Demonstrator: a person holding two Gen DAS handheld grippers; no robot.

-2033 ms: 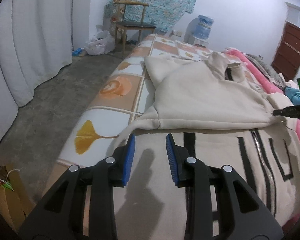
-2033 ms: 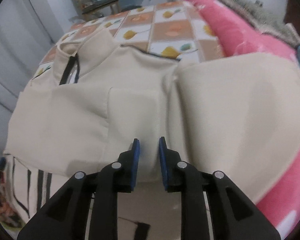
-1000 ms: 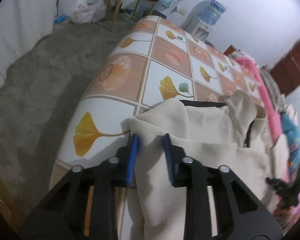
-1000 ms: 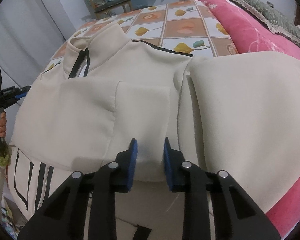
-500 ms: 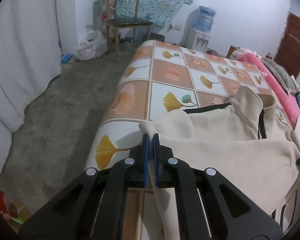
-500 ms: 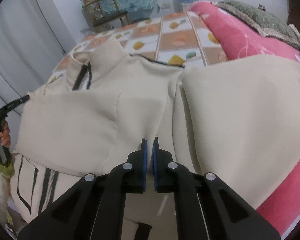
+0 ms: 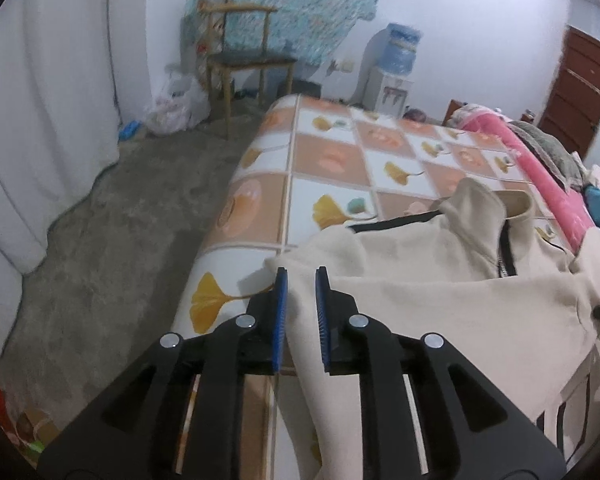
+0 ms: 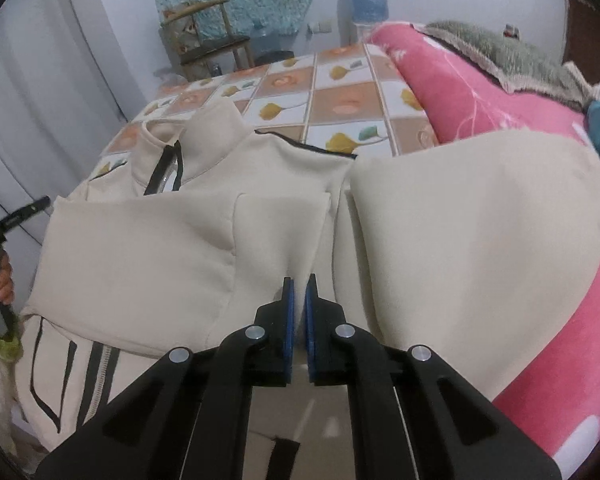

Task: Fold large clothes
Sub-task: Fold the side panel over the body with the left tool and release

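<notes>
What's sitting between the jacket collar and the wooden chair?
Only bare leaf-patterned bedcover, then floor, lies between the jacket collar and the wooden chair, per the left wrist view.

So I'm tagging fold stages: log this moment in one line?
stage: folding | left gripper: opening, jacket edge between jaws | right gripper: shut on jacket | surface: bed

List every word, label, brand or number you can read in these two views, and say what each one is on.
No readable text in either view.
Cream jacket: black line shapes on its lower front may be large letters, but only parts show; not readable.
Water dispenser: any label on the bottle is too blurred to read.
Bedsheet: only leaf and flower pictures, no words.
Patterned cloth on the wall: pattern only.
</notes>
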